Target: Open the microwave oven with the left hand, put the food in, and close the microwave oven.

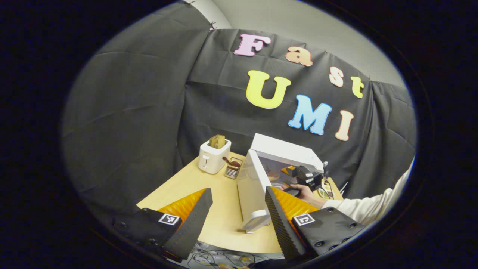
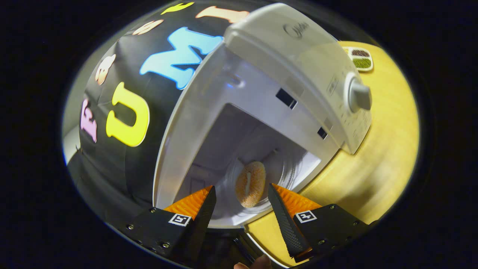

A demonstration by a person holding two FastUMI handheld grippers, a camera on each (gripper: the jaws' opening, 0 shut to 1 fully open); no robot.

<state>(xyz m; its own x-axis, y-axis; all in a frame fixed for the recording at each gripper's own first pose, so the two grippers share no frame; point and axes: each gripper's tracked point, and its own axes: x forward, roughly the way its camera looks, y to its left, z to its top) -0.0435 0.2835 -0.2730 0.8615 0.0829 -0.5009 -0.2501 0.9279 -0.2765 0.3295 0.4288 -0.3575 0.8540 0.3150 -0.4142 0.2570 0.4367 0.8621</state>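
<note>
Right claw (image 2: 242, 203) gapes empty before bun (image 2: 250, 184) inside microwave (image 2: 298, 56).

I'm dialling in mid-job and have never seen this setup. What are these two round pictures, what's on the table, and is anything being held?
There is no robot arm here: a person holds a two-finger gripper in each hand, and each picture comes from a fisheye camera riding on one gripper.

The left gripper view looks from farther back. The left gripper is open and holds nothing. Ahead, on the light wooden table, stand a cream toaster with bread in its slot, a small wire rack and the white microwave oven, its white door swung open. The person's hand holds the other gripper at the oven's opening.

The right gripper view looks into that oven. The right gripper is open, and the round bread roll lies on the glass turntable inside, apparently released.
</note>
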